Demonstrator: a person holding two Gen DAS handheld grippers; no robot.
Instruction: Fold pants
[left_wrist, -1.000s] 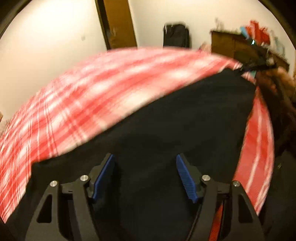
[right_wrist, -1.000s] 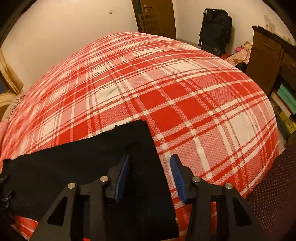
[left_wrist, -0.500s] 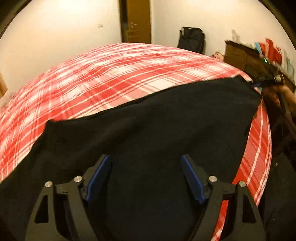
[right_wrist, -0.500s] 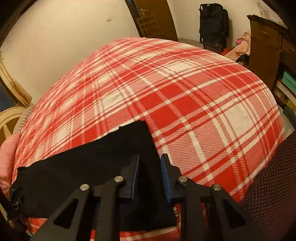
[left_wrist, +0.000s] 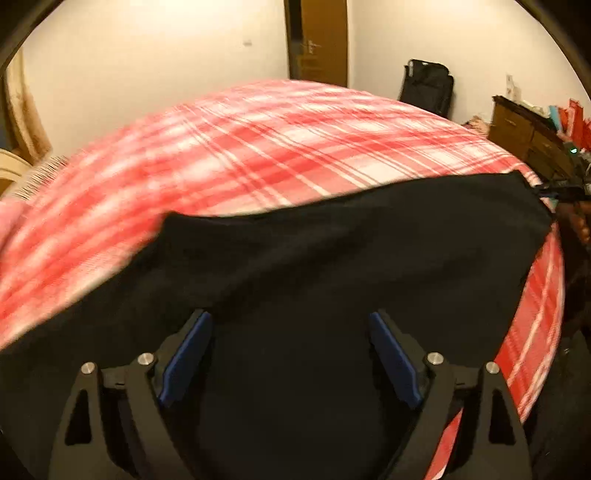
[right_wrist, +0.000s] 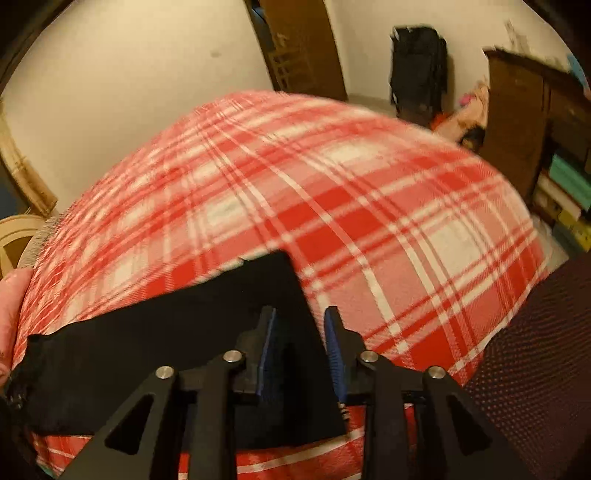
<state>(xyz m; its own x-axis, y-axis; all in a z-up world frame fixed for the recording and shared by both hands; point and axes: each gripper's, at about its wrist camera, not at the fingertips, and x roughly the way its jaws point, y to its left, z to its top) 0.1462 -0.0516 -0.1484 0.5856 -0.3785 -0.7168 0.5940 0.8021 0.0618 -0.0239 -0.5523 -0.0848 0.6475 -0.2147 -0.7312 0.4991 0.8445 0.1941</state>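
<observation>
Black pants (left_wrist: 351, 266) lie flat along the near edge of a bed with a red and white plaid cover (left_wrist: 258, 147). My left gripper (left_wrist: 289, 317) hovers over the middle of the cloth. Its jaws are wide and still opening, and the blue pads grip nothing. In the right wrist view the pants (right_wrist: 166, 332) stretch off to the left. My right gripper (right_wrist: 299, 312) straddles their right-hand edge. Its jaws are narrow but opening, with a gap showing between the pads and the cloth edge running under that gap.
A brown door (left_wrist: 317, 40) and a black backpack (left_wrist: 426, 88) stand against the far wall. A wooden dresser (right_wrist: 517, 122) and shelves of books (right_wrist: 565, 192) line the right side. Dark dotted cloth (right_wrist: 535, 350) fills the lower right, and something pink (right_wrist: 11, 314) sits at the bed's left edge.
The left jaws have spread wider while that gripper swung across the pants. The right jaws pinched in at the pants' edge, then parted a little, and that gripper rose slightly.
</observation>
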